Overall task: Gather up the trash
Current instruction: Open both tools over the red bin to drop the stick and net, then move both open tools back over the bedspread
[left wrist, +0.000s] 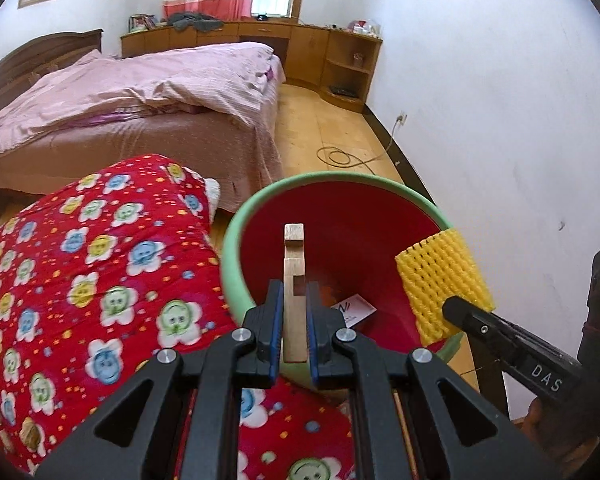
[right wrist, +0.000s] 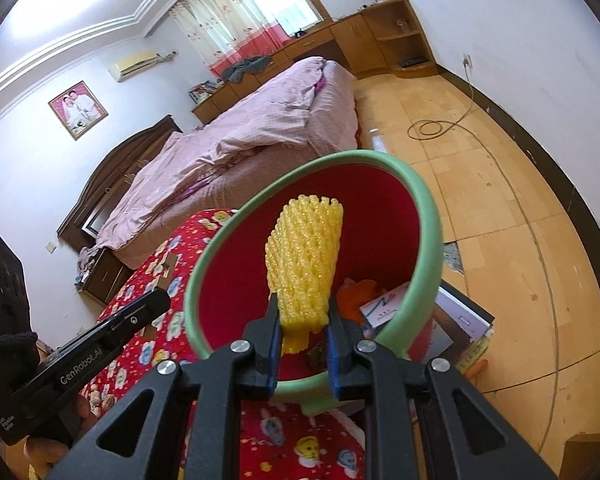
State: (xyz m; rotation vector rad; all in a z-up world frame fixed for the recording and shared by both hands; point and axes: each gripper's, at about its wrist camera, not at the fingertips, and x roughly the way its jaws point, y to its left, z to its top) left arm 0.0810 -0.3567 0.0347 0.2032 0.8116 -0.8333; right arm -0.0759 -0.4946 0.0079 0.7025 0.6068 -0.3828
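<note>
Both grippers were poised over the trash bin [left wrist: 236, 236], a red bucket with a green rim sitting by the near edge of a red cartoon-print quilt [left wrist: 100, 264]. The left gripper [left wrist: 294, 320] had its fingers pinching a notched wooden stick [left wrist: 293, 264] that stuck out over the bin's opening. The right gripper [right wrist: 302, 340] had its fingers clamped on a yellow foam net [right wrist: 306, 256], also held above the opening. The right wrist view showed more of what was inside: something orange [right wrist: 356, 296] and a white card [right wrist: 384, 304] at the bottom; the left view only caught the card [left wrist: 354, 310]. Only the right view showed a stack of books [right wrist: 466, 328] on the floor just beside the bin. A bed with a pink duvet [left wrist: 148, 88] stood behind.
</note>
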